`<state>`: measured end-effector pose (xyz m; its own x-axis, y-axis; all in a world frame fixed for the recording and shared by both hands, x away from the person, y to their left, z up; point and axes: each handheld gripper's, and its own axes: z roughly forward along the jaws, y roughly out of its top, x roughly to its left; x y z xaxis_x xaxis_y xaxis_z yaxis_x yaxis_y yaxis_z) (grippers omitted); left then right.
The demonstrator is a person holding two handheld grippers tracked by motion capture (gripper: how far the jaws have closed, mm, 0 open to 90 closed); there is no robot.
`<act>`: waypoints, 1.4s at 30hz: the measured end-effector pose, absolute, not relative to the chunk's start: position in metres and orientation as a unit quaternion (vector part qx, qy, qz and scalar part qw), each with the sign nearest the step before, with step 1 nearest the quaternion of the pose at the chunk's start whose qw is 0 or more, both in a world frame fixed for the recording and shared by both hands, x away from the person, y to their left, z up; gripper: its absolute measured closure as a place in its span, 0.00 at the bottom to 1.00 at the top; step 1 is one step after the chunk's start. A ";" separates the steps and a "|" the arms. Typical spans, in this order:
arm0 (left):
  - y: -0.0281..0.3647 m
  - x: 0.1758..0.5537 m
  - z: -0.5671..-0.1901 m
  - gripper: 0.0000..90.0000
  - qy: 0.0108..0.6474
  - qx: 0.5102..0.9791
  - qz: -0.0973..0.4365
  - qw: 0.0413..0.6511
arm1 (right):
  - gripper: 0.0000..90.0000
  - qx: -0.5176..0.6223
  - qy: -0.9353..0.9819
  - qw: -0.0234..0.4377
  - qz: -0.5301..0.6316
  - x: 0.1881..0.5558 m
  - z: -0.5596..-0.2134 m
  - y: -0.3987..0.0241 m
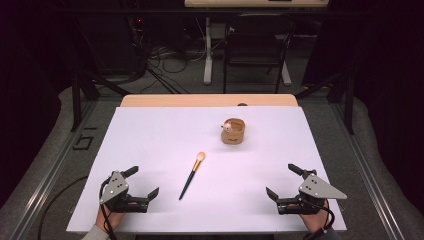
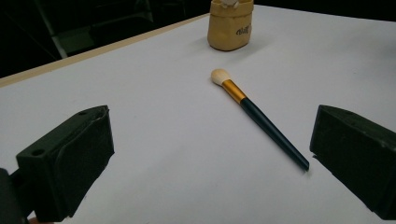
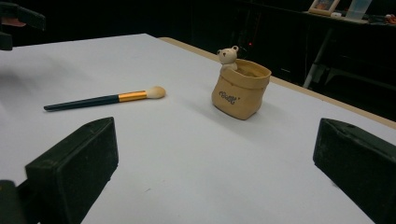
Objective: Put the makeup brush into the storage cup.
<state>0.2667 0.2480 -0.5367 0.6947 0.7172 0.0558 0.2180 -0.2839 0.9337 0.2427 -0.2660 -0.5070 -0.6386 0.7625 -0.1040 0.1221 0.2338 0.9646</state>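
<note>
High view: white table (image 1: pixel 165 130) w/ a makeup brush (image 1: pixel 192 175) lying flat near the centre, pale bristle end toward the far side, dark handle toward the near side, slightly slanted. Far right of it, well apart, a tan bag-shaped holder (image 1: pixel 233 132) stands upright. Left gripper (image 1: pixel 141 183) sits at the near-left corner, jaws spread wide, nothing between them; right gripper (image 1: pixel 283 181) at the near-right corner, jaws also wide apart & empty. Brush lies between the two grippers, a bit closer to the left one, touching neither.

Left gripper view: both black jaws rise at the frame's sides, far apart, bare table between. Brush (image 2: pixel 257 115) lies ahead, gold ferrule behind the bristles; holder (image 2: pixel 230 25) beyond it, at the far edge.

Right gripper view: jaws wide, nothing held. Holder (image 3: pixel 240 87) stands ahead w/ a small bear figure (image 3: pixel 227 57) peeking over its rim; brush (image 3: pixel 105 99) to its left, bristles pointing at the holder, not touching it.
</note>
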 end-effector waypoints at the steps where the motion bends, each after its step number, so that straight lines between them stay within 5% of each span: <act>1: 0.248 0.267 -0.537 0.00 0.306 0.764 0.243 0.514 | 0.00 0.304 0.727 0.297 0.539 0.243 -0.507 -0.266; 42: 0.214 0.292 -0.537 0.00 0.302 0.781 0.218 0.501 | 0.00 0.304 0.731 0.289 0.538 0.245 -0.508 -0.264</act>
<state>0.2919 0.2137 -0.5366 0.7235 0.6892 0.0377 0.2531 -0.3157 0.9145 0.2454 -0.2639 -0.5085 -0.6485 0.7552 -0.0957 0.1328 0.2361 0.9626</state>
